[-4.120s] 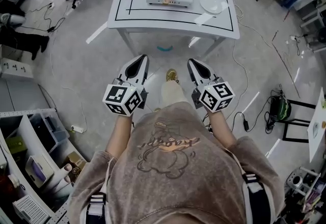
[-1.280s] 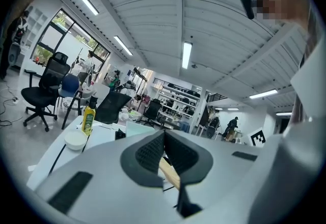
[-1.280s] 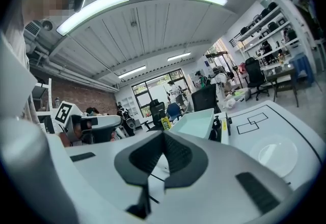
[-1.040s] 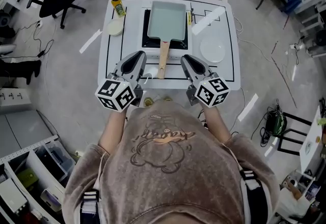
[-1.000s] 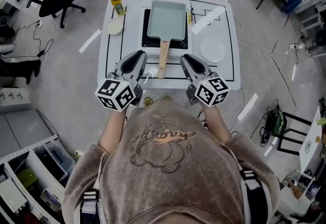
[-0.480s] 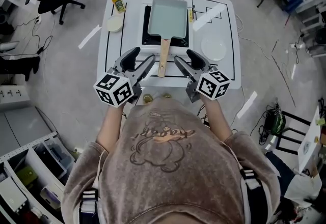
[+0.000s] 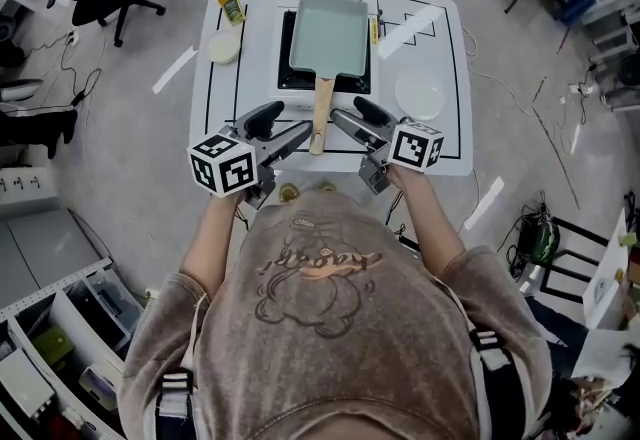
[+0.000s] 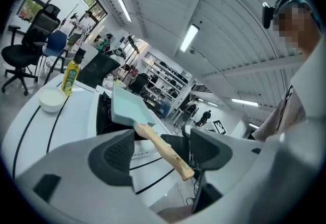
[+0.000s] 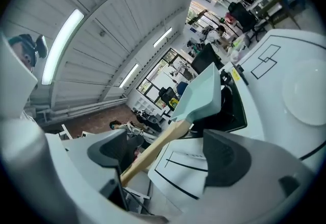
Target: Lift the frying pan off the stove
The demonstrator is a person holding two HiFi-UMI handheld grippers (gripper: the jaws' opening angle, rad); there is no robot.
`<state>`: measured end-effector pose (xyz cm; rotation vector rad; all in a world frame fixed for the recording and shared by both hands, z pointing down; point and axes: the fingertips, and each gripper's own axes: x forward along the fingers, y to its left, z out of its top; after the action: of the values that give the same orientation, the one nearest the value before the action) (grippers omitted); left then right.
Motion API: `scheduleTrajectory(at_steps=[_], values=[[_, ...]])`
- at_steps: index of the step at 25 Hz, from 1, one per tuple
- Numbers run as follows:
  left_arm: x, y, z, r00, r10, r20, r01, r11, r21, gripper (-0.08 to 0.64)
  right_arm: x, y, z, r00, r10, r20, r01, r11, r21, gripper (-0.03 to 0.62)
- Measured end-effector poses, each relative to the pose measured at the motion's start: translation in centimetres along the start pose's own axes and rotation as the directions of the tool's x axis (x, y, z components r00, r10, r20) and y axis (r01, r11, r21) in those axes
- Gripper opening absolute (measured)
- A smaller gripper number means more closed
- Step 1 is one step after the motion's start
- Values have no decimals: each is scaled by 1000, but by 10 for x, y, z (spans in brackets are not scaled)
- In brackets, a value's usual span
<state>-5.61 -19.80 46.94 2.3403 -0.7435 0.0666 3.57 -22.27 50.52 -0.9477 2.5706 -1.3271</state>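
Jaws of left hand-held gripper [image 7: 288, 120] and right hand-held gripper [image 7: 347, 110] have just been opening; both are standing wide, nothing between them. Risk: if pinching only the handle [image 7: 320, 113] tip, pan [image 7: 328, 31] likely tipping, sliding on stove [image 7: 284, 53].

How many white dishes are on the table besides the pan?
2: a small bowl left of the stove, and a flat plate right of it. None seem hidden.

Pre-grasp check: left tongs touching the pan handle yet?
Cannot tell. Left gripper view: left tongs, just opened wide, frame the handle, whose end sits against one pad's edge; depth unclear.
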Motion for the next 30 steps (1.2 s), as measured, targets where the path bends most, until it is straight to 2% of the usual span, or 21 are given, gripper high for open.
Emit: scheduleTrajectory(at_steps=[7, 13, 23, 25, 30], values=[[17, -2, -21, 991, -82, -104, 76, 995, -57, 330, 20, -8, 0, 997, 79, -16, -76, 988, 137, 462], [31, -12, -42, 973, -153, -174, 133, 984, -123, 325, 39, -6, -4, 988, 143, -53, -131, 974, 183, 452], [46, -28, -62, 939, -263, -223, 212, 950, -229, 283, 62, -4, -11, 969, 229, -94, -200, 948, 249, 376], [47, -29, -64, 933, -276, -229, 221, 946, -238, 249, 66, -2, -12, 964, 251, -94, -219, 940, 261, 357], [48, -30, -64, 925, -303, -230, 236, 931, -280, 230, 68, 1, -15, 953, 282, -107, -243, 928, 283, 291]])
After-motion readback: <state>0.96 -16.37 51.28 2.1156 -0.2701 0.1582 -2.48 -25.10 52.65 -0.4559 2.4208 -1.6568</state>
